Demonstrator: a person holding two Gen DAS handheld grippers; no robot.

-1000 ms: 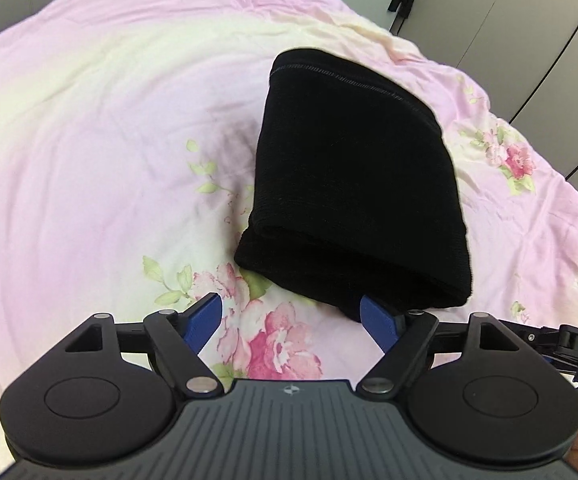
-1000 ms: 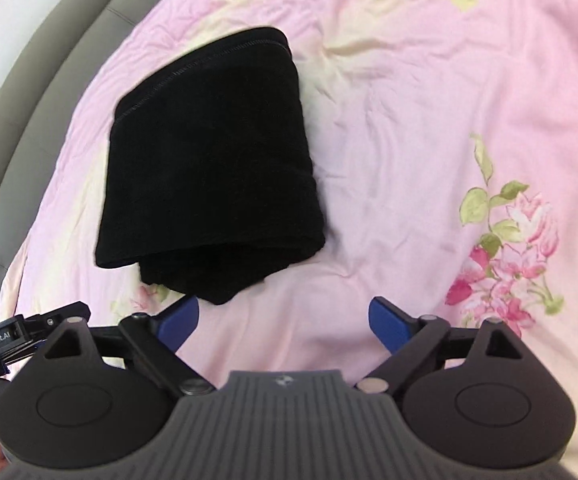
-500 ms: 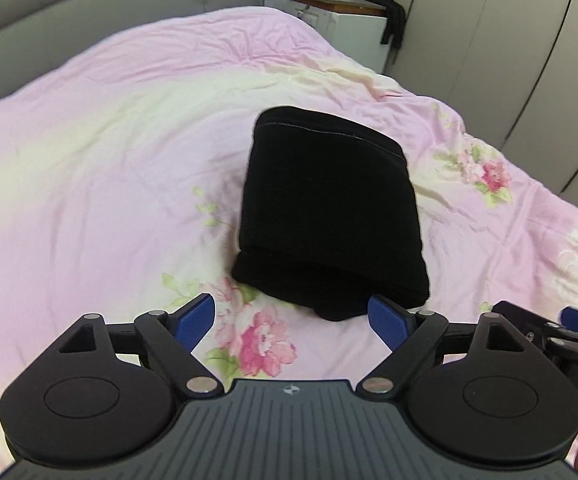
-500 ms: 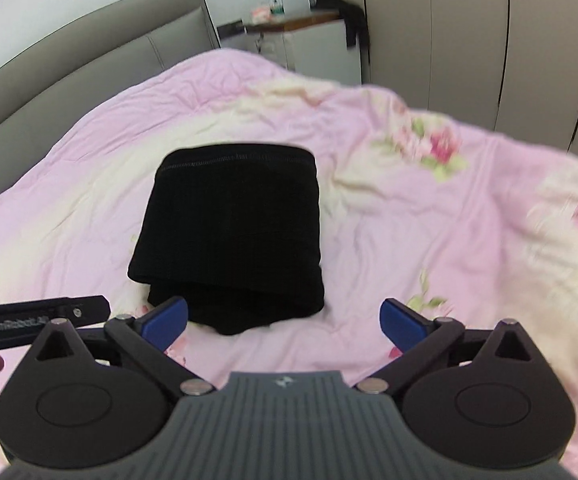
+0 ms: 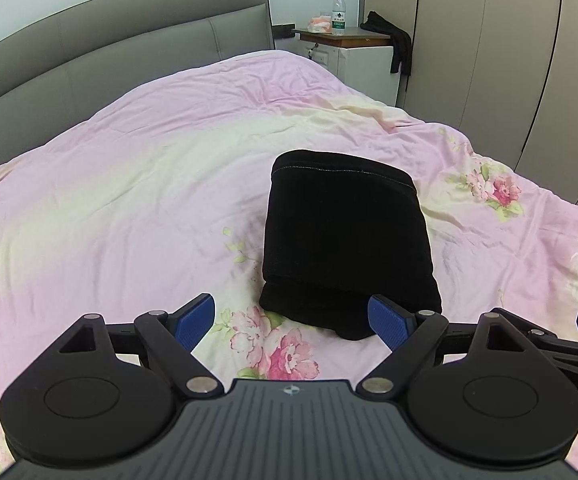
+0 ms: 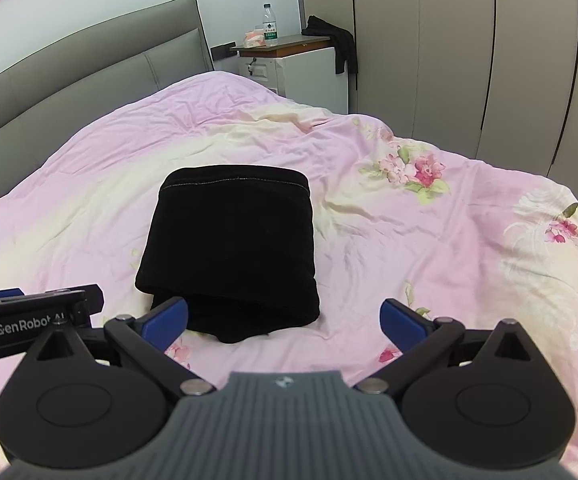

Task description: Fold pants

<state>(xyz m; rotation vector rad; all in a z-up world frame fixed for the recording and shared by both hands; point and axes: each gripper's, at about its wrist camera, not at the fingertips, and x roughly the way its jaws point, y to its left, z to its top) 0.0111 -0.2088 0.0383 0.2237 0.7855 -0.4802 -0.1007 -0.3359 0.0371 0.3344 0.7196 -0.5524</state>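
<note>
Black pants [image 5: 347, 248] lie folded in a neat, thick pile on the pink flowered blanket [image 5: 129, 200]. Take the pile as the landmark. The grey headboard [image 5: 109, 56] is far behind it, and a small bedside table [image 5: 345, 40] with a water bottle [image 5: 339, 14] stands behind it, off to the right, next to the tall cupboard doors [image 5: 489, 60].

The left gripper [image 5: 291, 320] hangs in front of the pile, on the near side. Its blue pads are wide apart and nothing is between them. Its jaws have just been opening. The right gripper [image 6: 285, 318] hangs in front of the pile too. Its pads are also wide apart and empty, and its jaws have just been opening as well. Neither one touches the pants.

The folding looks done, or very close to done. The near edge of the pile is a bit lumpy, with a lower layer poking out under the top one.

What could go wrong now? If a gripper dips down and bumps that near edge, the top layer could slide and the pile could come open. The blanket is soft and puffy, so a push on it close to the pile could tip the pile over. If a pad snags one loose layer and lifts, only that layer would come up and the fold would be spoiled. The two grippers are close side by side, so they could knock each other as well.
</note>
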